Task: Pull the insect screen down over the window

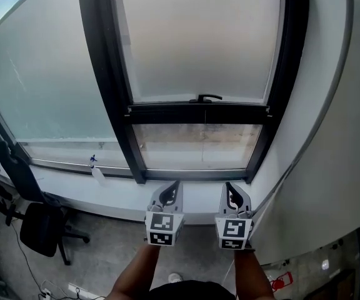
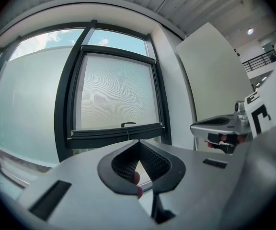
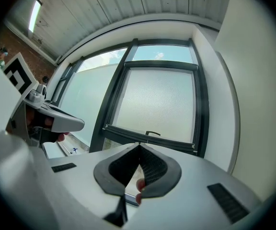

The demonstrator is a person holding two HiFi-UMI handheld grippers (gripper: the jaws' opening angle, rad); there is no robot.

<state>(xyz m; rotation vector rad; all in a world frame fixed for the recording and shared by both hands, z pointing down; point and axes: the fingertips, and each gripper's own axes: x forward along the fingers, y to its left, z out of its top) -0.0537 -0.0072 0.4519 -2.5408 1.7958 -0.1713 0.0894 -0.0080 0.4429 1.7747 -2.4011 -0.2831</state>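
The grey mesh insect screen (image 1: 195, 36) covers most of the black-framed window (image 1: 105, 74). Its dark bottom bar (image 1: 199, 112) carries a small black handle (image 1: 208, 97), and a strip of bare glass (image 1: 195, 145) shows under the bar. My left gripper (image 1: 172, 189) and right gripper (image 1: 231, 191) hang side by side below the sill, pointing at the window and apart from the bar. Both are shut with nothing between the jaws. In the left gripper view the left gripper (image 2: 139, 143) faces the handle (image 2: 128, 124). In the right gripper view the right gripper (image 3: 139, 145) faces the handle (image 3: 152, 133).
A white sill (image 1: 111, 192) runs under the window, with a small blue-topped spray bottle (image 1: 94, 167) on it. A black office chair (image 1: 42, 227) stands on the floor at the left. A white wall panel (image 1: 330, 167) is close on the right.
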